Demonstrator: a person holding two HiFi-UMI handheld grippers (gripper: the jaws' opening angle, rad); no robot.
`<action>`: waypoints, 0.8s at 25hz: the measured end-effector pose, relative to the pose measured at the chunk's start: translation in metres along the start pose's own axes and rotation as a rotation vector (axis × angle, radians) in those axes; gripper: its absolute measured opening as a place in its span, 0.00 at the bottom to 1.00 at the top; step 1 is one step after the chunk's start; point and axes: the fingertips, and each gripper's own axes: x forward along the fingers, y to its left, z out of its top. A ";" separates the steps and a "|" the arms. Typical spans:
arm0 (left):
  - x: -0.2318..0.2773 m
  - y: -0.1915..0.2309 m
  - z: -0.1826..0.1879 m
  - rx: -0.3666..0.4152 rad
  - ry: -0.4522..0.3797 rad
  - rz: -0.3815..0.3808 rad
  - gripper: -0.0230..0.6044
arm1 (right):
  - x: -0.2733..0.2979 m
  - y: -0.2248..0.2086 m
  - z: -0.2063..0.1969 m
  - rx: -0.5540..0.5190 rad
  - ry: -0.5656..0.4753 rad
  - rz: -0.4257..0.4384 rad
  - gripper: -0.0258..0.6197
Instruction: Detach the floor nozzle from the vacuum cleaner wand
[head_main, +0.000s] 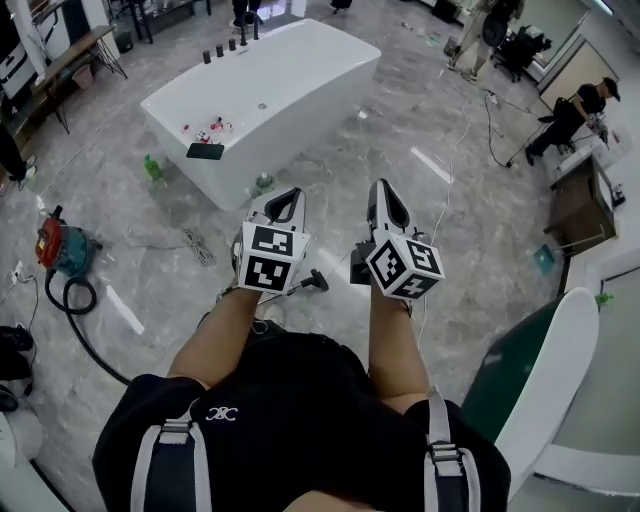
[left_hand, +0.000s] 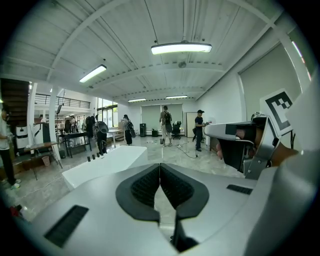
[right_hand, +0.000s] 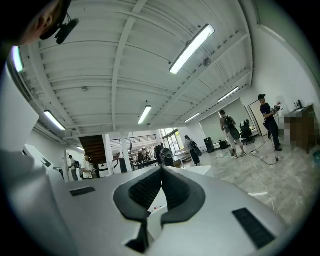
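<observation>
The grey marble floor (head_main: 420, 110) held the vacuum cleaner (head_main: 62, 248) well left of the left tongs (head_main: 291, 194), the nearer pair. Its nozzle couldn't be made out. Both left and right tongs (head_main: 386, 187) were pressed together, empty.

I am finding no words or numbers that I can read for certain. I am looking down at a small white emblem (head_main: 222, 413) on my black shirt (head_main: 300, 400); it is looking like interlaced letters, but it is too small to spell out. The left marker cube (head_main: 268, 258) on my left gripper (head_main: 289, 193) and the right marker cube (head_main: 404, 266) on my right gripper (head_main: 386, 186) are showing black-and-white square code patterns and no lettering.
</observation>
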 end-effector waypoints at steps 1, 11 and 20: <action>0.009 0.004 0.001 0.001 0.004 -0.010 0.05 | 0.009 -0.004 -0.001 0.004 0.003 -0.009 0.06; 0.111 0.049 -0.039 -0.019 0.147 -0.135 0.05 | 0.076 -0.060 -0.051 0.094 0.074 -0.213 0.06; 0.190 0.032 -0.170 -0.046 0.389 -0.241 0.05 | 0.078 -0.120 -0.158 0.123 0.316 -0.336 0.06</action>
